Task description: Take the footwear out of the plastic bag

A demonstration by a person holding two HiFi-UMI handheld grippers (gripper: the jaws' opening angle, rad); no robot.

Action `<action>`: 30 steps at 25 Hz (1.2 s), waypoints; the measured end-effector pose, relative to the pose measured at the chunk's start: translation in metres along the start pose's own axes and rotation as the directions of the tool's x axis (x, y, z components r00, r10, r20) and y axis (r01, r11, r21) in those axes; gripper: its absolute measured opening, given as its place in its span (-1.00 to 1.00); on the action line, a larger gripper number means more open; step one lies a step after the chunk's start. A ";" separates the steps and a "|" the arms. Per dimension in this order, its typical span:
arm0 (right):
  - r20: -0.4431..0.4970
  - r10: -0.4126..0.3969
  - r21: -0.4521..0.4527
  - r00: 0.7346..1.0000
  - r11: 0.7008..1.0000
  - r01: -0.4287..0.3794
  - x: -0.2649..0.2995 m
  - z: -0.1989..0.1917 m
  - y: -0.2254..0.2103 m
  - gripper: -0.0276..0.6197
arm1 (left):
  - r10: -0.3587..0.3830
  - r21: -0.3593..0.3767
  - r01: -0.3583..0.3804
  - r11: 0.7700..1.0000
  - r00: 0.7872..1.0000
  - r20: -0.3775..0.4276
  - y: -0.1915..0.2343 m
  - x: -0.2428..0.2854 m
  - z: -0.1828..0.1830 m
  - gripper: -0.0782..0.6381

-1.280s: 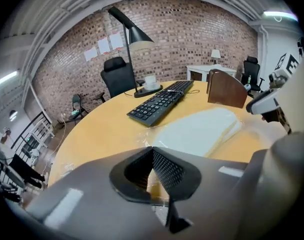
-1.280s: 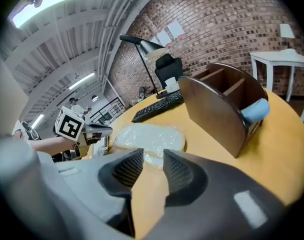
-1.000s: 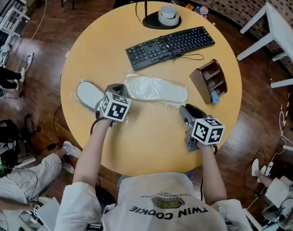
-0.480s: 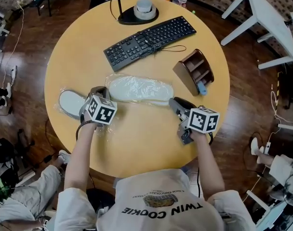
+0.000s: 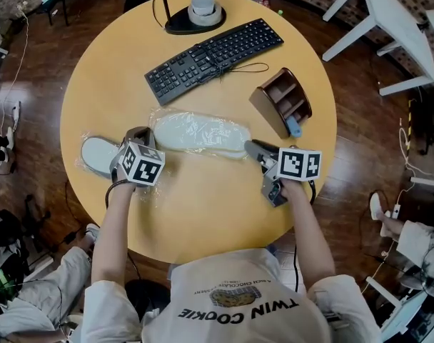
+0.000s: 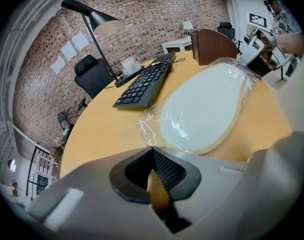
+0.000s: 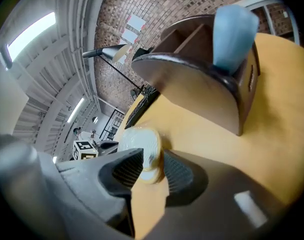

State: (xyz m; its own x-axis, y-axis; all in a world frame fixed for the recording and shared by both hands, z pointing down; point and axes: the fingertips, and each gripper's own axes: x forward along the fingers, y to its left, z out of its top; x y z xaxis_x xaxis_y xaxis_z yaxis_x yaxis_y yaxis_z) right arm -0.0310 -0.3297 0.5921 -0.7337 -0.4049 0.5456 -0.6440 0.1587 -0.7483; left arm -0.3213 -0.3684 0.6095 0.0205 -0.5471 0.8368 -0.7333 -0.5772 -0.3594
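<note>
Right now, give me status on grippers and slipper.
Left gripper shut on bag edge. Right gripper shut on slipper end, slipper not yet out. Nothing blocking; second slipper lies left.

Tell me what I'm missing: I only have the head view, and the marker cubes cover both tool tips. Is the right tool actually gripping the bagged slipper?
Observer: Yes. In the right gripper view the right tool is closed on the rounded end of the slipper; the white sole with its tan rim sits between the jaws.
Reviewer: And the left tool, is it on the slipper too?
Observer: It does not look so. In the left gripper view the jaws of the left tool meet at their tips, right where the crinkled edge of the bag begins. It seems to pinch only that film, and the slipper lies beyond it.
</note>
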 end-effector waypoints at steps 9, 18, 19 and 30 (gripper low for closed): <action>-0.022 -0.050 -0.016 0.999 0.999 0.049 0.003 -0.003 -0.006 -0.80 | 0.025 0.008 -0.025 1.000 1.000 -0.009 0.004 0.003 0.001 -0.77; 0.049 -0.097 -0.020 0.994 0.995 0.098 -0.007 -0.002 -0.005 -0.86 | 0.032 0.030 -0.031 0.999 0.999 -0.037 0.004 0.003 0.001 -0.77; 0.054 -0.101 -0.021 0.993 0.995 0.102 -0.009 -0.002 -0.006 -0.86 | 0.034 0.033 -0.033 0.999 0.999 -0.039 0.004 0.004 0.001 -0.77; 0.092 -0.140 0.008 0.986 0.990 0.139 -0.031 -0.005 -0.018 -0.87 | 0.049 0.043 -0.047 0.998 0.998 -0.042 0.003 0.005 0.001 -0.78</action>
State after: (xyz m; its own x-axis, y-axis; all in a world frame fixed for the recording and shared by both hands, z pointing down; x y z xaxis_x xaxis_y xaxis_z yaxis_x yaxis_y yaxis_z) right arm 0.0019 -0.3156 0.5905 -0.6135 -0.5046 0.6075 -0.7383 0.0936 -0.6679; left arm -0.3232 -0.3732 0.6121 -0.0445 -0.5486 0.8349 -0.7036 -0.5760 -0.4161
